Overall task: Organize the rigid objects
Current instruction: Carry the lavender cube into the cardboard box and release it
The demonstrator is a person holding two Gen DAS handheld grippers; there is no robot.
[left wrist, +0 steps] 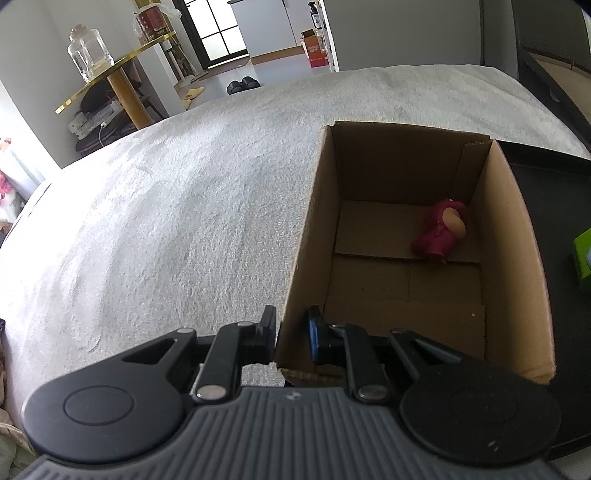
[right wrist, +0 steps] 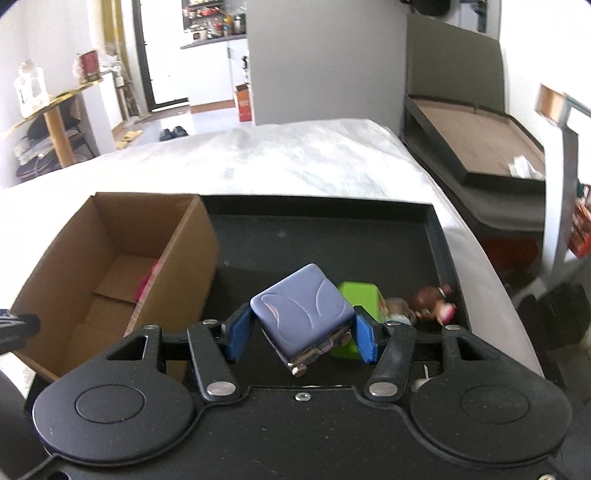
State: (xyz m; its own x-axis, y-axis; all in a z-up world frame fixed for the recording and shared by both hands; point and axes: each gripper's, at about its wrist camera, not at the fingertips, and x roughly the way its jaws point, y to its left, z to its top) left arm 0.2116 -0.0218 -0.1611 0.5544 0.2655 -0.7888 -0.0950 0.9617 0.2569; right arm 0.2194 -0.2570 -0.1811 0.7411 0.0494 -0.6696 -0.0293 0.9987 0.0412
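White bedspread (left wrist: 166, 206) beneath cardboard box (left wrist: 509, 236).

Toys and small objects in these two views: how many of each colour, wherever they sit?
Magenta figure, in the cardboard box: 1
Blue-purple case, gripped by the right tool: 1
Green block, in the black tray: 1
Brown figures, in the tray: 2
Total: 5

No text, brand, number or sign can be read in either view. The red label on the clear plastic jar (left wrist: 151, 20) on the gold-edged shelf at eleven o'clock and the print on the orange carton (left wrist: 314, 51) by the doorway at twelve o'clock are too small and blurred to make out.
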